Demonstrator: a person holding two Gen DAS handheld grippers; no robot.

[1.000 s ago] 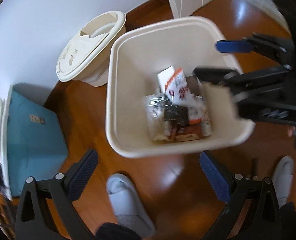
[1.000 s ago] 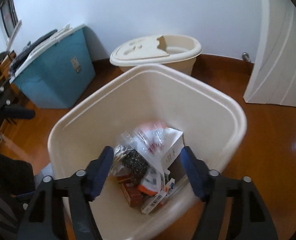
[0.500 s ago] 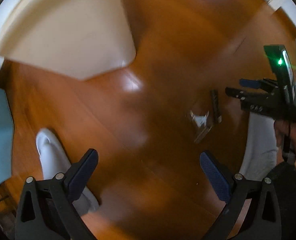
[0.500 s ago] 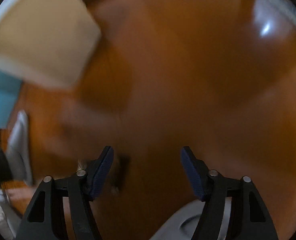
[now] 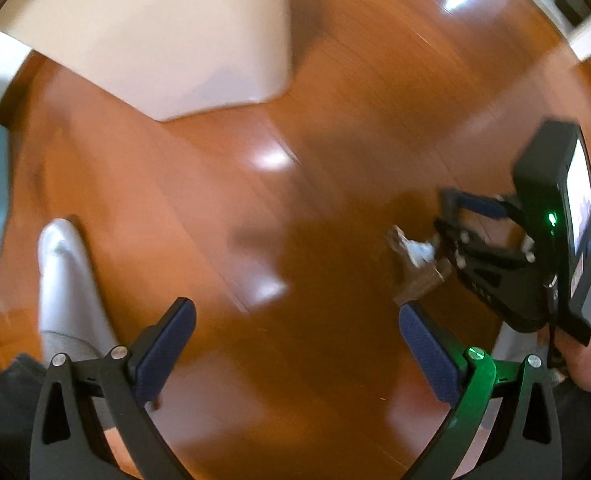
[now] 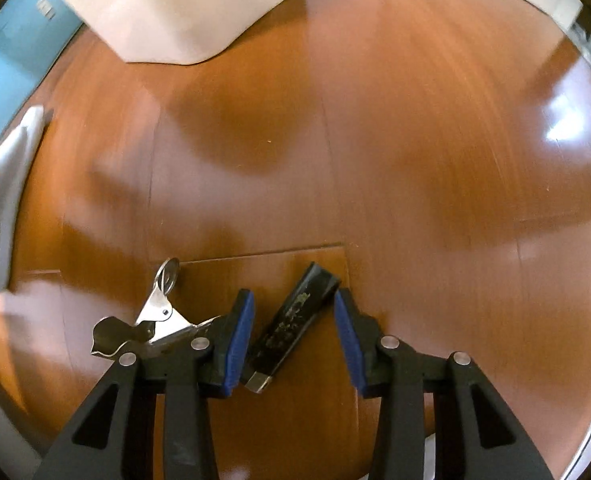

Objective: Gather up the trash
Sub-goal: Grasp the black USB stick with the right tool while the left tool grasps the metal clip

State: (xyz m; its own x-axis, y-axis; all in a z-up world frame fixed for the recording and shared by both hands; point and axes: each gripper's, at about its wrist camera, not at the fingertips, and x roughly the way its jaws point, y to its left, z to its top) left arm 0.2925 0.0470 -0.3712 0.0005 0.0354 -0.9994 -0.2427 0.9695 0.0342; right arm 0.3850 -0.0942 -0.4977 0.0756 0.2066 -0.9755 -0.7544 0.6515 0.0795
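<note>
- Black stick-shaped item (image 6: pixel 291 328) lies on the wooden floor (image 6: pixel 415 160) between the spread fingers of the right gripper (image 6: pixel 291 336), not yet pinched.
- A second ago both grippers hung over the cream bin (image 6: pixel 183 8); now they have dropped to floor level, so the next pickup is starting.
- Left gripper (image 5: pixel 295 356) is spread and empty.
- Metal clip (image 6: pixel 155 316) lies just left.

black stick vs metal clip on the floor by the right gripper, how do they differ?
The black stick is dark, straight and patterned; the metal clip is shiny, winged, with a ring. The stick lies between the open right gripper fingers; the clip sits outside its left finger. Both lie on the wooden floor.
</note>
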